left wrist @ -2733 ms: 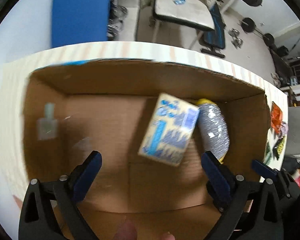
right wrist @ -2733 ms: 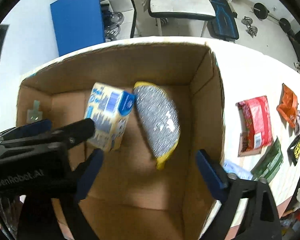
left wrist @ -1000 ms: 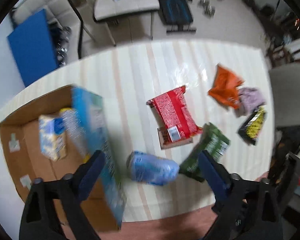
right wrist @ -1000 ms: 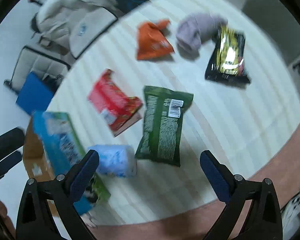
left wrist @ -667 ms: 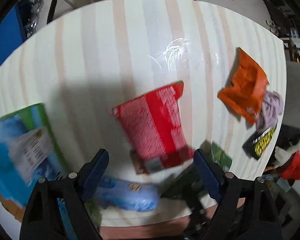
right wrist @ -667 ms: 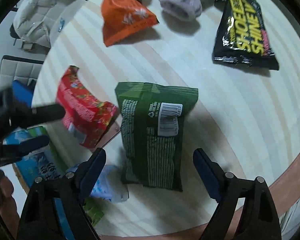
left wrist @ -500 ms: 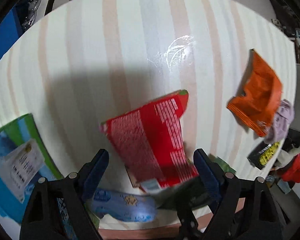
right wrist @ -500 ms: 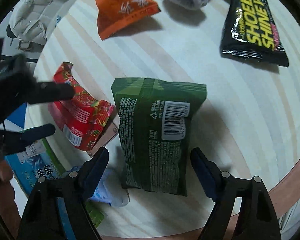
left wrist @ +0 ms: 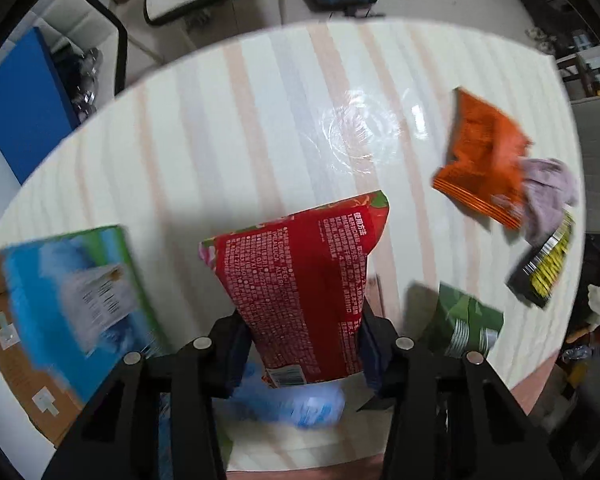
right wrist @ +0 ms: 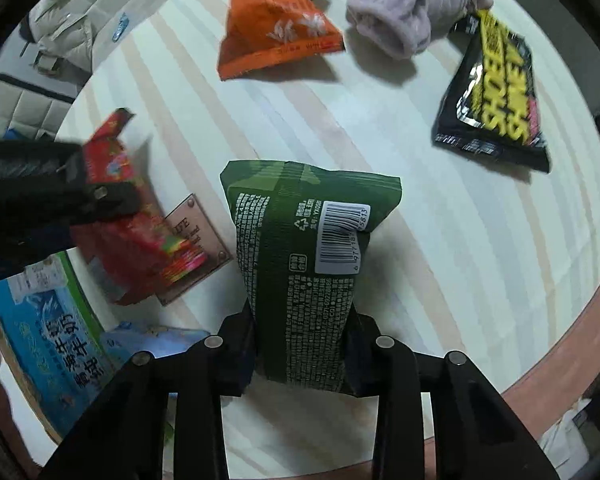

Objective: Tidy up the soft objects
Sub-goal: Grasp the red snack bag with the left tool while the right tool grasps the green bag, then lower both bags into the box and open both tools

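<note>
A: The left tool (left wrist: 302,344) is seen closed onto the lower end of the crinkly red plastic snack pouch (left wrist: 300,280), and the pouch is pinched between the narrowed jaws. The right tool (right wrist: 300,344) is likewise closed on the bottom end of the dark green printed plastic packet (right wrist: 306,256).

B: How is each load lying in its tool?

A: Each packet's long axis is run straight ahead, away from the fingers, so the free end is projected forward over the pale striped desk (left wrist: 260,120). Whether the red pouch is lifted clear of the desk cannot be told; in the right wrist view it appears tilted, with its far end raised beside a small pink-brown card (right wrist: 196,236).

B: And where is the container?

A: The brown cardboard box with the blue-and-green printed side (left wrist: 72,292) is found to the left of both tools, at the desk's left edge. The left tool is judged the nearer, so its pouch would probably be carried over first, swung leftward with the long axis kept along the box.

B: What is left on the desk?

A: An orange foil bag (right wrist: 276,24), a lilac knitted cloth (right wrist: 404,16) touching a black-and-yellow wrapper (right wrist: 496,100), and a light blue soft pack (left wrist: 296,400) just below the left tool.
</note>
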Tool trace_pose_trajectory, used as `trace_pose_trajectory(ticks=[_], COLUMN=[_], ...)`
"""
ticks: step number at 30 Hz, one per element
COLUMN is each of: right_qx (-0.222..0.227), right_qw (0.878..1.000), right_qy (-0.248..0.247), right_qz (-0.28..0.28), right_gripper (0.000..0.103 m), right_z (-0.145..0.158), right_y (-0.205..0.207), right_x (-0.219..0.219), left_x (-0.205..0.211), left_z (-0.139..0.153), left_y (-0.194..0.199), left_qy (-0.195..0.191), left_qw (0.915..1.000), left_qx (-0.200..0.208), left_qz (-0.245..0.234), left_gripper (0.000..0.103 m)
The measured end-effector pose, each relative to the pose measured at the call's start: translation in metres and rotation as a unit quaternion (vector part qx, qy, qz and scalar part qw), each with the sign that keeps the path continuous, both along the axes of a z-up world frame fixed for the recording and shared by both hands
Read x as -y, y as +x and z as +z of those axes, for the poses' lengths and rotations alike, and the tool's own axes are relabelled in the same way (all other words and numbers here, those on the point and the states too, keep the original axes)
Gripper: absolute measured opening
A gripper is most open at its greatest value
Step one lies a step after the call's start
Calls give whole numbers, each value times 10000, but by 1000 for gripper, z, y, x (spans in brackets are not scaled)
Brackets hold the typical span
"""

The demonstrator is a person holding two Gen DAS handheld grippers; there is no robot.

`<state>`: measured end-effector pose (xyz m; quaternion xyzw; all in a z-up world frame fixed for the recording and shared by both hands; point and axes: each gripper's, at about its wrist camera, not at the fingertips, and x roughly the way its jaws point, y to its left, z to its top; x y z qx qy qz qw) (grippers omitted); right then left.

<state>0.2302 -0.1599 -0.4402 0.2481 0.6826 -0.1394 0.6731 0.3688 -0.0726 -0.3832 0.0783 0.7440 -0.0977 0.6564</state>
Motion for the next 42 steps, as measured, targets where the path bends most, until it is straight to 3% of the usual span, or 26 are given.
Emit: trace_pose_trajectory(ticks=[6,9,12,16,21,27,34,42], right_qx=[504,814,1110,1351,1362,873,342,-80], right_qw=[9973,9931,9863,9757,9633,9583,9599,9550], right_qy=[19,145,344,624,670,590,390,109], right_qz=[534,831,1172,1606,2215,2656,2755,2962], right_gripper=[37,37,37,37,37,37,37,37], right_z=[60,100,140,176,186,143,87,51], right_y=[-11,-14,-18,-27,-15,9,23,23], right_x=[-25,-43,-75,-124,-208,-282,-310,-316], left_x=[-65,-111,-167,-249,-331,-378,-377,-351], left_z=[101,138,170,178,144,65,2,-27], left_y=[-34,-52,-71,-86,-75,-40,-13,5], left_qy=[-681,-851,-744,-350,124,373,354,299], left_qw=[9946,9901,9872,9845,9813,9824,9863,9924], left_qx=[720,1008,1252,1468,1319,704,173,-185], left_qz=[295,488,650,898,1394,1688,1603,1176], left_gripper=[43,43,43,43,43,43,43,44])
